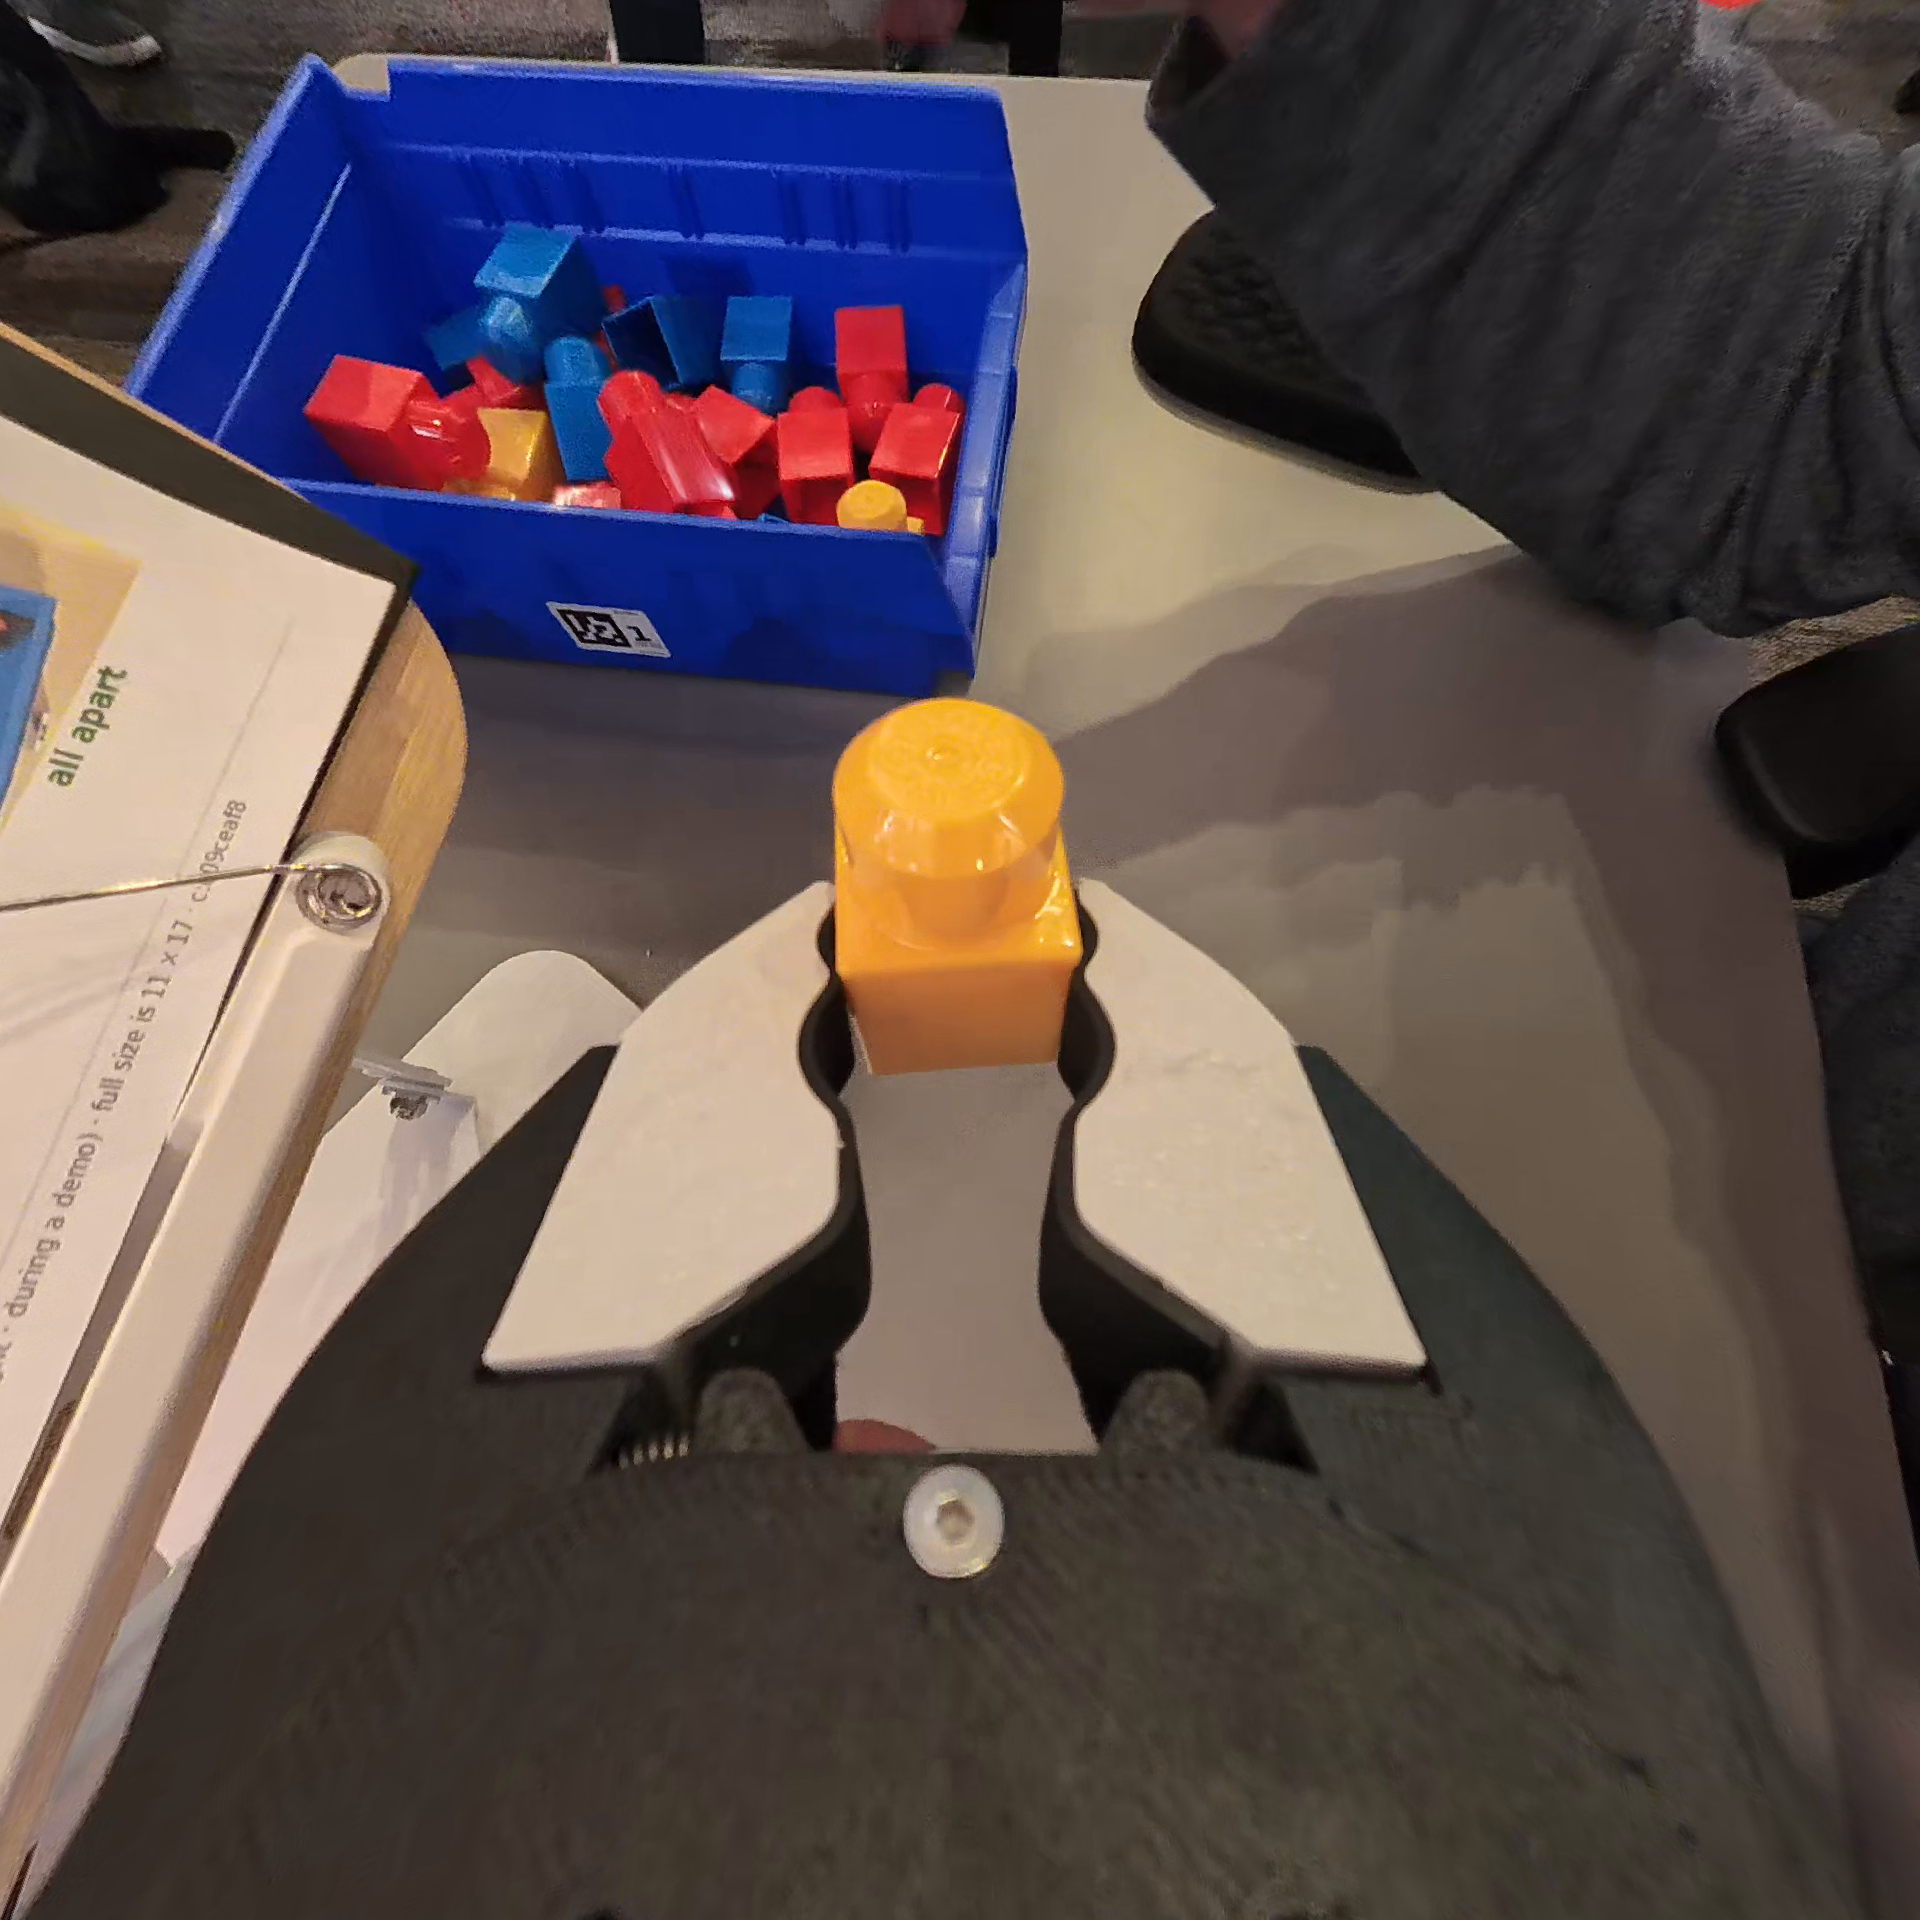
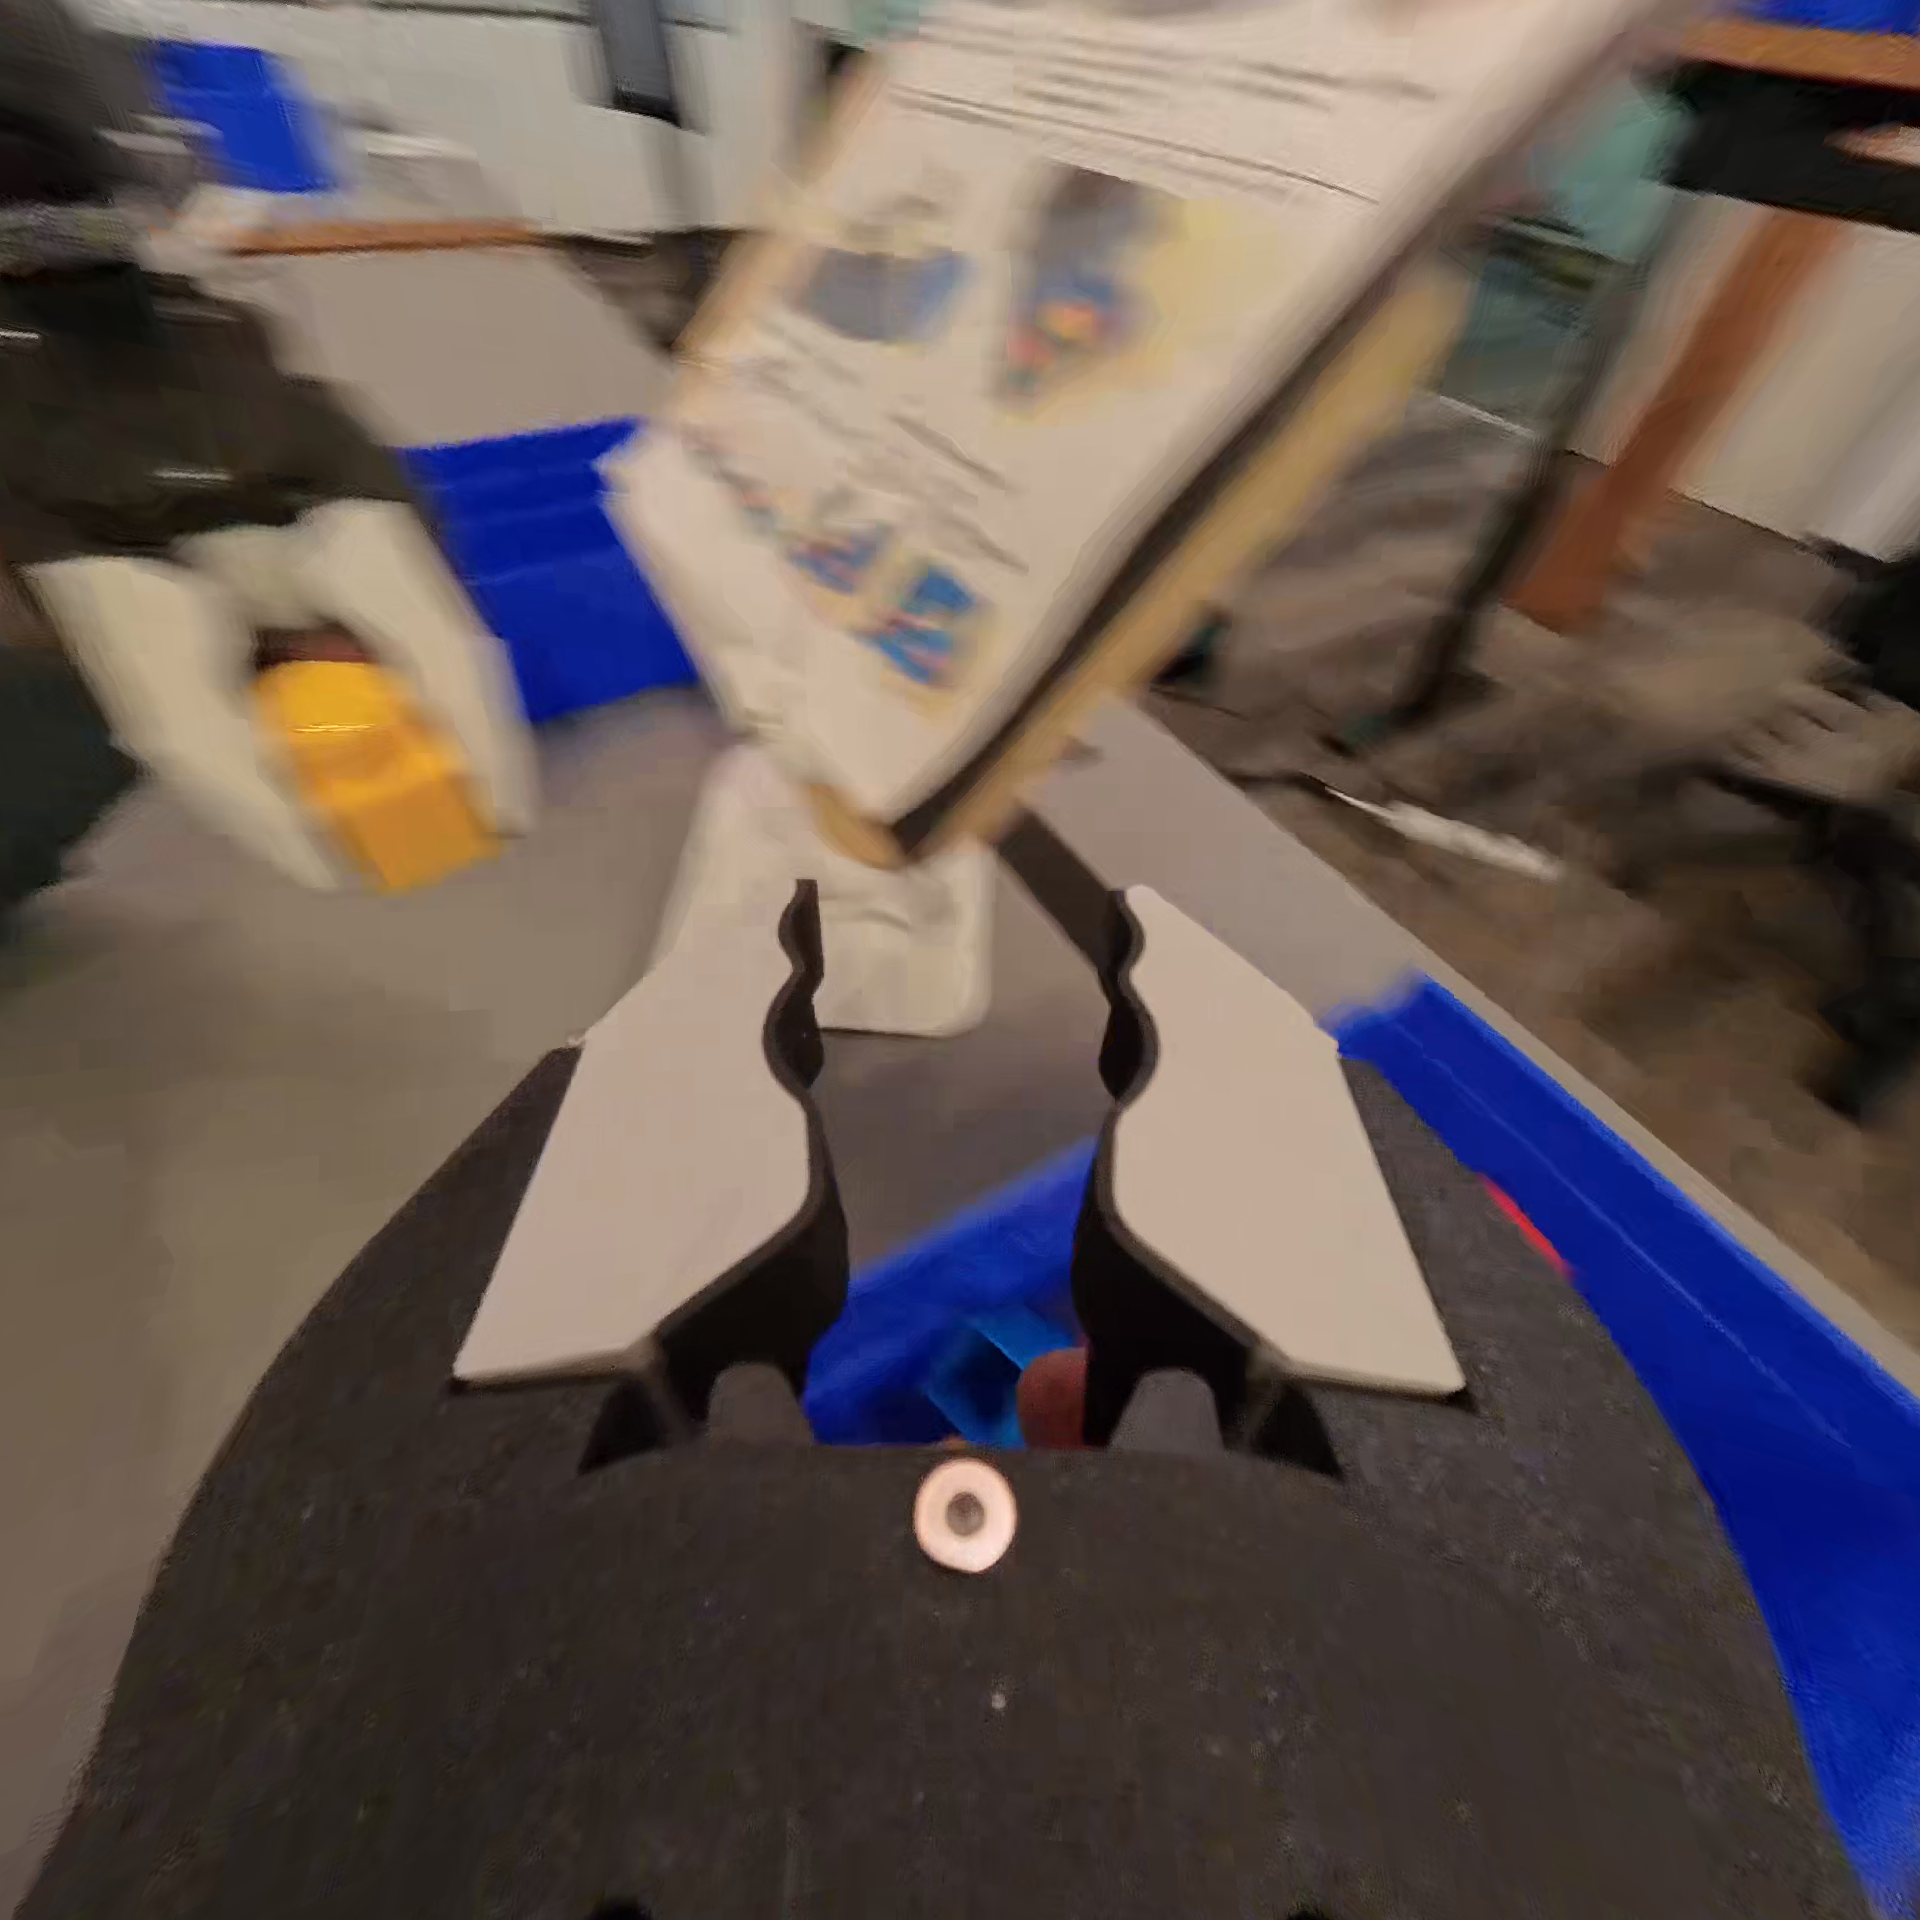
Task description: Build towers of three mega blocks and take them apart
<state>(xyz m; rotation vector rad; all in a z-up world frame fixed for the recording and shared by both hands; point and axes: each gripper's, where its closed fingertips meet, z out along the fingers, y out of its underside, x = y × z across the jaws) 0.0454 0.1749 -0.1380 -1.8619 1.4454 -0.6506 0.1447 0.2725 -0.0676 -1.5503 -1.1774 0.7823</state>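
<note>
My left gripper (image 1: pixel 954 971) is shut on an orange mega block (image 1: pixel 951 914), stud pointing forward, held above the grey table (image 1: pixel 1299 935) in front of the blue bin (image 1: pixel 582 582). The bin holds several red, blue and orange blocks (image 1: pixel 665 416). In the right wrist view, which is blurred, the left gripper (image 2: pixel 301 686) shows at the left with the orange block (image 2: pixel 374 769) between its fingers. My right gripper (image 2: pixel 961 987) is open and empty above the near rim of a blue bin (image 2: pixel 1558 1174), with blocks (image 2: pixel 997 1371) visible below it.
A printed instruction sheet on a wooden board (image 1: pixel 156 831) stands at the left on a white stand (image 2: pixel 894 935). A person's dark sleeve (image 1: pixel 1610 312) hangs over the table at the upper right. Another blue bin (image 2: pixel 561 561) stands behind the left gripper.
</note>
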